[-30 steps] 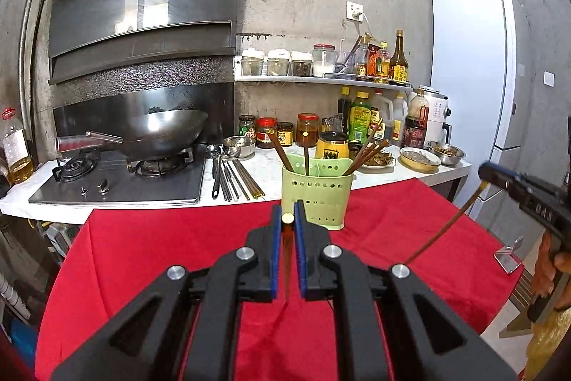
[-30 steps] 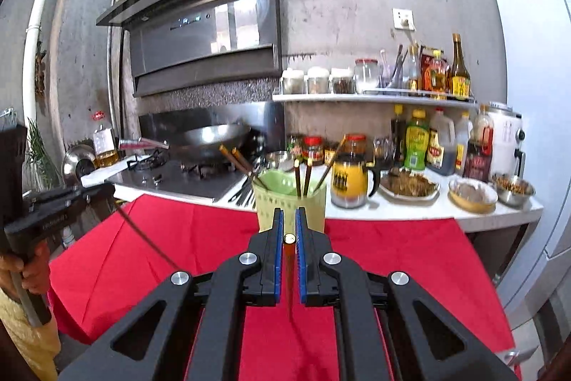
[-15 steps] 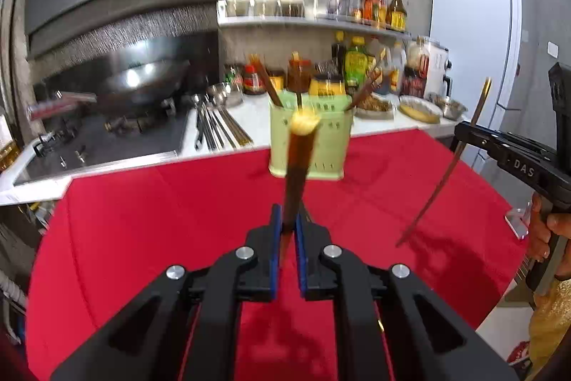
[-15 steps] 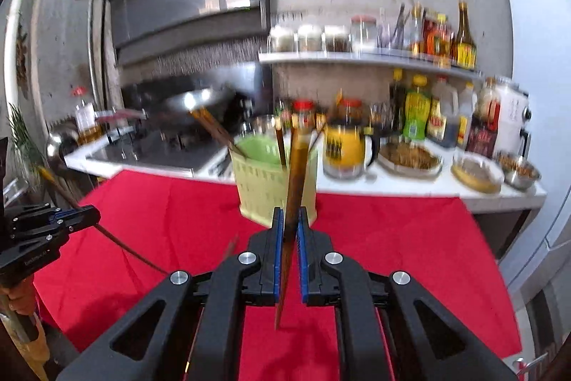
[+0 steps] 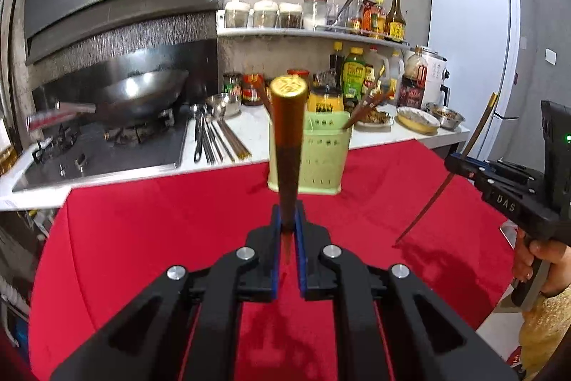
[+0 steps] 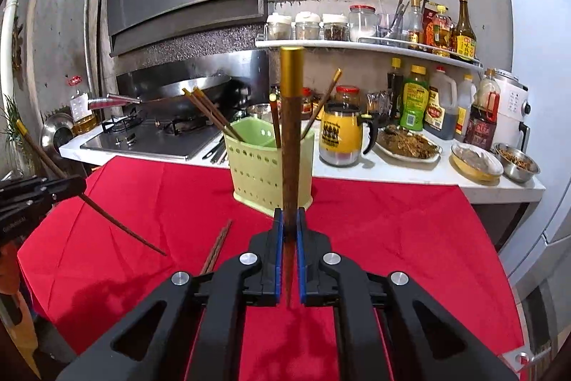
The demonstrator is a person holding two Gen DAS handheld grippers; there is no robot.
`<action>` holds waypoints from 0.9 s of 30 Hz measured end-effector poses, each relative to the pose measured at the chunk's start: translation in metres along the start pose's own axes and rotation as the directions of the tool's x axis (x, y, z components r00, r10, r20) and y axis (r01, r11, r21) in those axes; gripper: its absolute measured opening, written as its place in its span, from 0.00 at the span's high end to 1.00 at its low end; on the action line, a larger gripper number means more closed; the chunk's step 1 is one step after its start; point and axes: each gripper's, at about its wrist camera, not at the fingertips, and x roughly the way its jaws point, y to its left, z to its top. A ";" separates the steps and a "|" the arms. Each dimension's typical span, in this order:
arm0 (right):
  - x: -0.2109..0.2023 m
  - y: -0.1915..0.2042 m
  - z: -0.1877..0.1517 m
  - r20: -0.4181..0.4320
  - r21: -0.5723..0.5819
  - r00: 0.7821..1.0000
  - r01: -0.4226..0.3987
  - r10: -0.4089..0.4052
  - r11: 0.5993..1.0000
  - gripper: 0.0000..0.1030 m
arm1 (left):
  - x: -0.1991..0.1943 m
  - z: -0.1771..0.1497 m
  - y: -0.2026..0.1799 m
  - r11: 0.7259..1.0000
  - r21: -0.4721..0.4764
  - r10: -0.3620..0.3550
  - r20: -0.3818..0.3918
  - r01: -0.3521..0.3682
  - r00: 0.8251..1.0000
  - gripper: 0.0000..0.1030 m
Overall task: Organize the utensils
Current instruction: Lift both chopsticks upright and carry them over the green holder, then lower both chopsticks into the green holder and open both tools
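Note:
In the left wrist view my left gripper is shut on a brown chopstick that stands up with its gold cap on top. Behind it a pale green utensil holder sits on the red cloth with several chopsticks in it. In the right wrist view my right gripper is shut on a second gold-capped chopstick, upright just before the holder. Each view shows the other gripper at its edge, holding its chopstick aslant. A pair of loose chopsticks lies on the cloth.
Behind the cloth runs a white counter with a stove and wok, loose utensils, a yellow jug, bottles and food dishes. A white fridge stands at the right. A person's hand grips the right tool.
Both chopsticks have swung from pointing end-on at the cameras to standing upright, gold caps up. Both grippers have dropped lower and come closer to the green holder.

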 end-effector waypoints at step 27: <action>0.109 0.003 0.120 0.154 -0.047 0.988 0.007 0.001 0.999 0.93 | 0.148 0.150 -0.012 0.999 0.029 -0.046 0.018 0.046 0.999 0.93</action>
